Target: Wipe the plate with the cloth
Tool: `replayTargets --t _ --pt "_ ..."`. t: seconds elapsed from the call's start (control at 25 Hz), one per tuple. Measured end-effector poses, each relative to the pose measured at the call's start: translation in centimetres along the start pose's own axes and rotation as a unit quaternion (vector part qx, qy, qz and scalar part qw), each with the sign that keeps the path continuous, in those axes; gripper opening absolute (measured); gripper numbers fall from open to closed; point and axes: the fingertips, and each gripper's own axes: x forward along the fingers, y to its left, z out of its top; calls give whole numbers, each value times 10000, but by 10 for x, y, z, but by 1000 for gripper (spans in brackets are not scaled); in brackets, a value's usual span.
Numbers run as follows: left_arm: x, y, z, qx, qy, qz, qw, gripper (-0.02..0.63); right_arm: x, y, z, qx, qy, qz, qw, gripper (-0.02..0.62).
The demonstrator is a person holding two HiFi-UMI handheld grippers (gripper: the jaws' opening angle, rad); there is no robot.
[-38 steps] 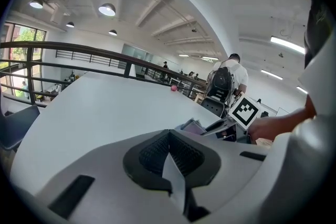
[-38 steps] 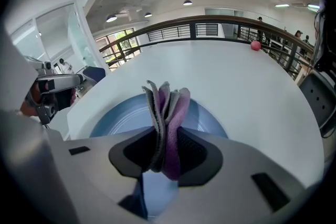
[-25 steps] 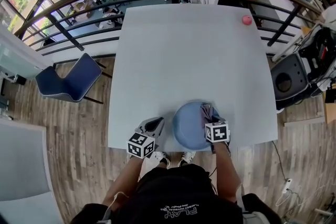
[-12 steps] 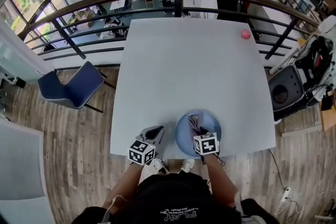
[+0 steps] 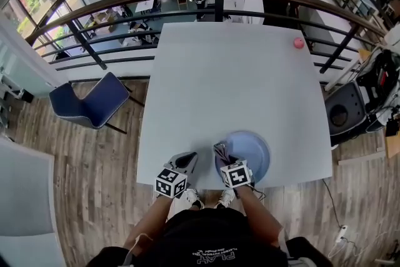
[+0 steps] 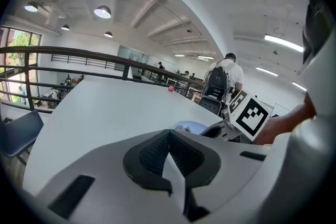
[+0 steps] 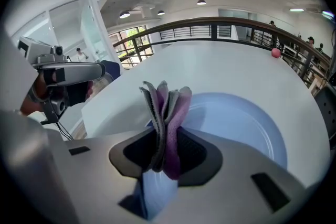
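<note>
One plate (image 5: 255, 148), one cloth (image 5: 221, 152), one ball (image 5: 299, 43)

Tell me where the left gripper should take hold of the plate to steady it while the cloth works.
Probably take the plate by its raised rim on the left, just beyond the cloth. It lies flat, so only the rim offers a bite. Open the left gripper, now shut, and come in low from the left, clear of the right gripper.
</note>
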Motion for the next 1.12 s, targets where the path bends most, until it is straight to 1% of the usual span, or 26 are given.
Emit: replayTargets --t 0.2,0.4,0.56,0.72,0.84,1.12 --pt "6 -1 -5 -43 47 -93 9999 12 3 -3 -1 42 70 -39 10000 118" --pt "13 -8 -11 -83 60 -192 9998 12 4 -15 -5 76 89 -131 9998 120" --pt "19 -13 -16 -121 121 -247 9995 12 -2 -30 -9 200 96 -226 9995 120" --pt "24 -16 -17 -61 179 -276 9994 12 -7 -45 -16 342 75 -311 9989 120" --pt "27 -17 -16 -41 196 -322 9993 12 -13 -58 -19 474 75 -440 9979 120" --pt "34 -24 -19 2 274 -403 9988 12 -24 -91 -28 597 31 -737 9955 120"
